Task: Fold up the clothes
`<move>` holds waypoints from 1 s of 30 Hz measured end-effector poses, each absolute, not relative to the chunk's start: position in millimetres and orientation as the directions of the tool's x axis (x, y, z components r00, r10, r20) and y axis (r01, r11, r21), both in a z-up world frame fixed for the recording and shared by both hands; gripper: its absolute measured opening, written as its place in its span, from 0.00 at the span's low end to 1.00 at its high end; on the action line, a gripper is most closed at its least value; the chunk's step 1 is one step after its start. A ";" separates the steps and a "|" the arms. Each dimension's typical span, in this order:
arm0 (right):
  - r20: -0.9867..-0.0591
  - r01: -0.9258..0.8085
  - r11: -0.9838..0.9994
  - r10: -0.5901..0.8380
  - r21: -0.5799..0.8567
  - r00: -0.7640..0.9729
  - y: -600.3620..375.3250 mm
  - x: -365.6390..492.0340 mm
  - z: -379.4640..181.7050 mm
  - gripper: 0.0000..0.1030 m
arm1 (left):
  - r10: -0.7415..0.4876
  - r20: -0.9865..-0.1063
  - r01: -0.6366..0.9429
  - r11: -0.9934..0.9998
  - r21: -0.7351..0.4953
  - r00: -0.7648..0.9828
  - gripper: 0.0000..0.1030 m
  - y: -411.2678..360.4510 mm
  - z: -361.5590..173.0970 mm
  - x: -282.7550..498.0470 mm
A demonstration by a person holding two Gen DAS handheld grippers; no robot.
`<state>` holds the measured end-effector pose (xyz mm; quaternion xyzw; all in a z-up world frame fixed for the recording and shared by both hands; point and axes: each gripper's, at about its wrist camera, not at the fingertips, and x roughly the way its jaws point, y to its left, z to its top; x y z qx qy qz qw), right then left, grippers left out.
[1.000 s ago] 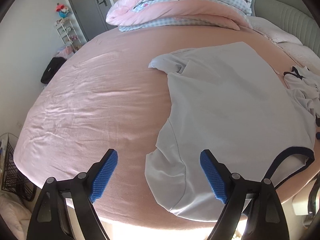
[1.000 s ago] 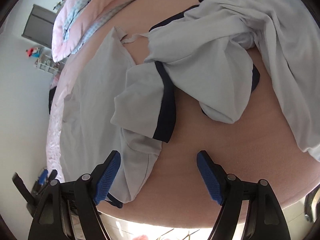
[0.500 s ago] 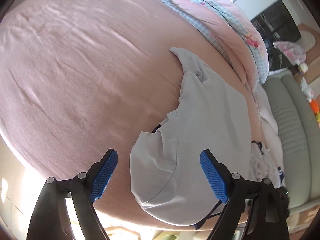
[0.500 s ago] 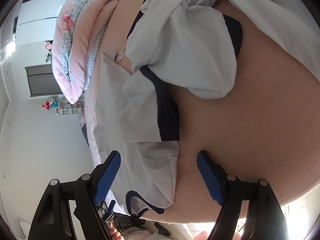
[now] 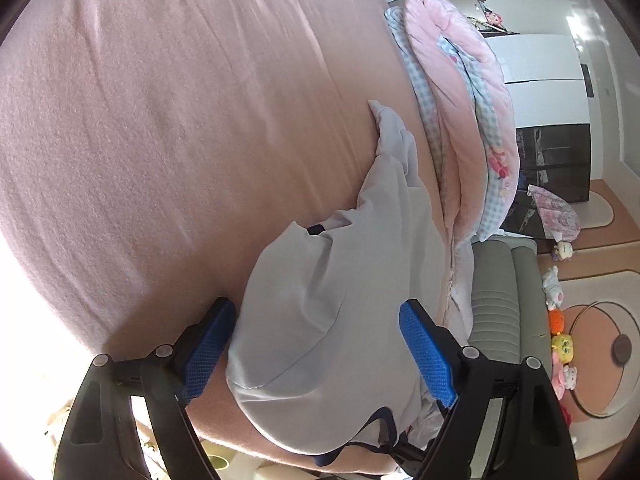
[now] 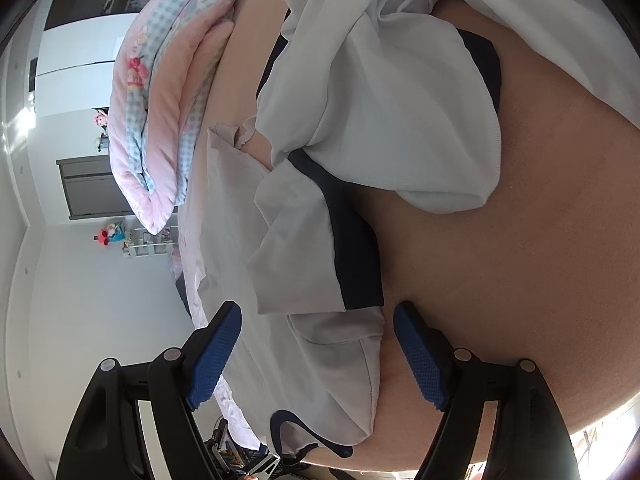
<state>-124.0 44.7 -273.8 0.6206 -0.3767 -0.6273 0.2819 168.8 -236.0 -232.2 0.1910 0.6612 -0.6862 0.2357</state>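
The pale grey T-shirt (image 5: 332,292) lies spread flat on the pink bedsheet (image 5: 160,140), its navy-trimmed neckline at the near edge of the bed — laid out, it seems, ready for folding. The left gripper (image 5: 316,348) straddles one short sleeve with its blue pads spread wide, gripping nothing; the right gripper (image 6: 318,354) brackets the other sleeve (image 6: 340,364) likewise, jaws apart and empty. Just past that sleeve a second white garment with navy bands (image 6: 360,128) lies rumpled, partly overlapping the shirt. A folded pink quilt (image 5: 464,120) sits beyond, out of the way.
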 end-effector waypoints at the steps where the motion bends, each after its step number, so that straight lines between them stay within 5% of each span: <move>1: -0.556 -0.115 -0.547 -0.827 0.829 -0.076 44.3 -124.8 -275.4 0.76 | -0.071 -0.560 0.561 -0.006 -0.828 -0.826 0.81 -238.5 -234.0 168.5; 9: -0.427 -0.241 -0.389 -0.894 0.889 -0.133 46.5 -138.2 -296.1 0.76 | -0.062 -0.499 0.498 0.035 -0.867 -0.864 0.81 -251.7 -239.2 157.6; 25: -0.496 -0.135 -0.480 -0.856 0.867 -0.142 15.7 -152.2 -284.1 0.77 | -0.046 -0.460 0.454 0.106 -0.885 -0.887 0.80 -267.8 -246.1 134.7; 28: -0.490 -0.152 -0.470 -0.860 0.870 -0.143 20.5 -152.4 -288.2 0.71 | -0.051 -0.480 0.475 0.095 -0.875 -0.876 0.68 -265.5 -246.7 135.9; 30: -0.511 -0.169 -0.488 -0.848 0.857 -0.144 24.5 -151.5 -292.4 0.49 | -0.057 -0.489 0.483 0.089 -0.871 -0.871 0.58 -263.4 -249.3 139.1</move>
